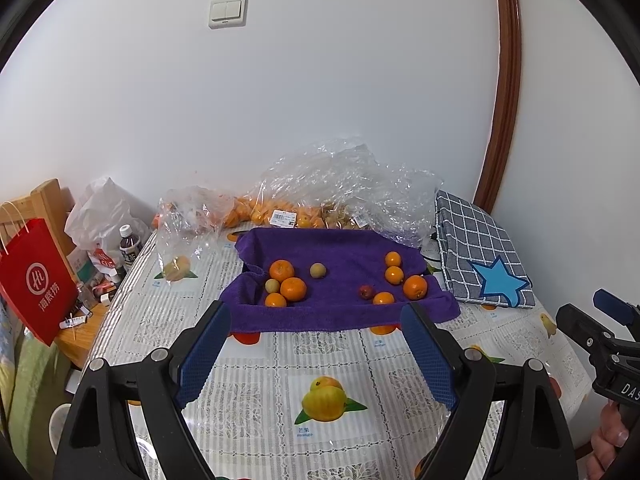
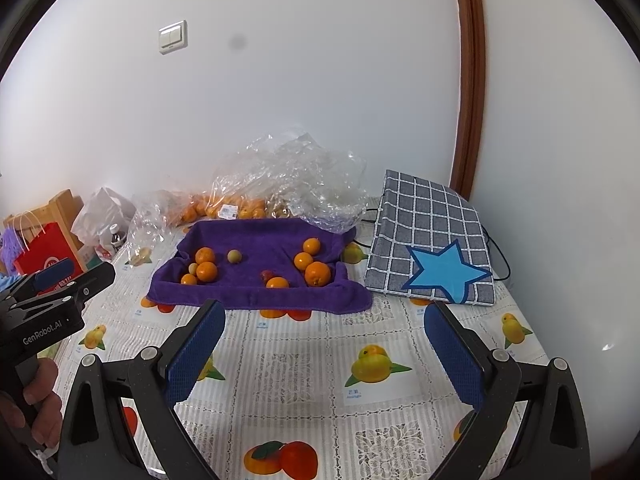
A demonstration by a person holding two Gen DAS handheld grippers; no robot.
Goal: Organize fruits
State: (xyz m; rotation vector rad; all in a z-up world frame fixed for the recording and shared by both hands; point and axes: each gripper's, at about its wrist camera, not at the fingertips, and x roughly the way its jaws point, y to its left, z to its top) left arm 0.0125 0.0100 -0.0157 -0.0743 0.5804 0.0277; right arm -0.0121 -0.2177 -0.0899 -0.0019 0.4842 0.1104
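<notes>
Both the left gripper and the right gripper are held above the near part of the worktop, fingers spread wide and empty. The oranges and smaller fruits are scattered on a purple towel toward the far edge, before clear plastic bags. A checked cloth lies at the right edge.

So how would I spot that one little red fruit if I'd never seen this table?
Find the purple towel spread in the middle of the table. On its right half sits a cluster of oranges, and the small red fruit lies at that cluster's left edge, just left of the nearest orange. It is the only dark red piece there.
</notes>
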